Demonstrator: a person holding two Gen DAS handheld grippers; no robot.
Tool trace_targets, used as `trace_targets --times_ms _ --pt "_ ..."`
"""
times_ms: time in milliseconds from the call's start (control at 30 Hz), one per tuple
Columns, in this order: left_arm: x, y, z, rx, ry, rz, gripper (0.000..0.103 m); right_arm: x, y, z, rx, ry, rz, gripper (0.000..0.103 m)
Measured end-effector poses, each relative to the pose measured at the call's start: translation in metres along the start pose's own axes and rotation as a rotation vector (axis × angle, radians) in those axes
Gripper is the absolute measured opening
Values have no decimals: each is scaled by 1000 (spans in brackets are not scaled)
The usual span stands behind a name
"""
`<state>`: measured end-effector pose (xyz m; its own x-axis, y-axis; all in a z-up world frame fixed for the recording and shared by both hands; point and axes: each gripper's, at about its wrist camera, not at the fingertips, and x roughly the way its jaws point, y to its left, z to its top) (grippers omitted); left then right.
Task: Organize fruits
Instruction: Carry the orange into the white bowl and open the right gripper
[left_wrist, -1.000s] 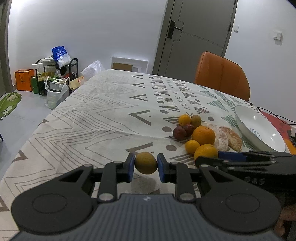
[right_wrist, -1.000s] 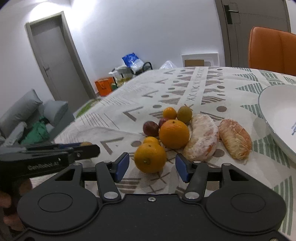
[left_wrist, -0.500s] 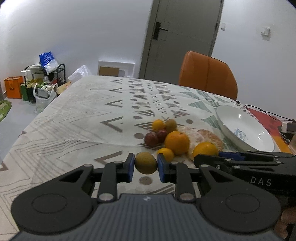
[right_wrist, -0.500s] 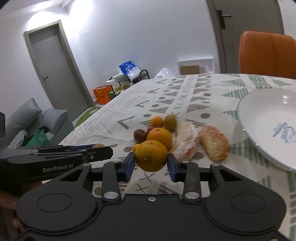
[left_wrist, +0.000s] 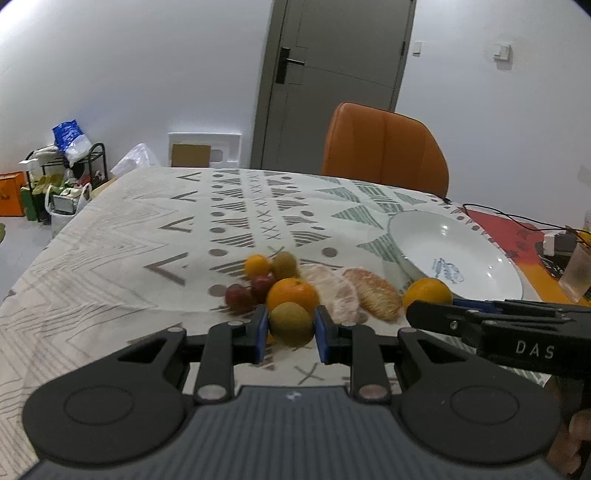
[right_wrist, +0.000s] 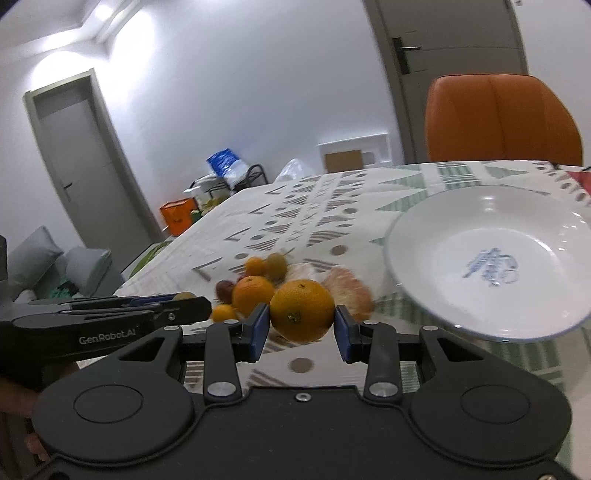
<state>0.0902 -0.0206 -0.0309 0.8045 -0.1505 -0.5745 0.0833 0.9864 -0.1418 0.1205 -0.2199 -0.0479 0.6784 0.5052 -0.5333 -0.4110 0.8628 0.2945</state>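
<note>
Right wrist view: the right hand-held gripper (right_wrist: 302, 326) grips an orange (right_wrist: 301, 310) near the empty bowl (right_wrist: 413, 236). The left hand-held gripper (left_wrist: 289, 330) grips a green fruit (left_wrist: 291, 324). Other fruits (left_wrist: 291, 295) wait on the worktop (left_wrist: 122, 236).

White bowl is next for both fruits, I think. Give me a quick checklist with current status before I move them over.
1. Left gripper shut on the green-brown fruit: ok.
2. Right gripper shut on the orange, jaws having just closed: ok.
3. Both fruits clear of the tablecloth: ok.
4. White bowl empty, room for both: ok.
5. Bowl sitting flat: cannot tell.
6. Grippers apart from each other: ok.
</note>
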Motion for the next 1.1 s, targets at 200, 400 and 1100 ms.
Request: trace_targets --times_ms 200,400,1100 --pt "7 -18 4 28 -2 -21 25 -11 -20 1 23 -25 -40 36" --pt "15 -39 12 69 -13 -43 25 -19 -40 6 33 -49 -85 36" --pt "43 -89 30 148 -15 -92 25 -29 -86 8 59 -63 -227 36"
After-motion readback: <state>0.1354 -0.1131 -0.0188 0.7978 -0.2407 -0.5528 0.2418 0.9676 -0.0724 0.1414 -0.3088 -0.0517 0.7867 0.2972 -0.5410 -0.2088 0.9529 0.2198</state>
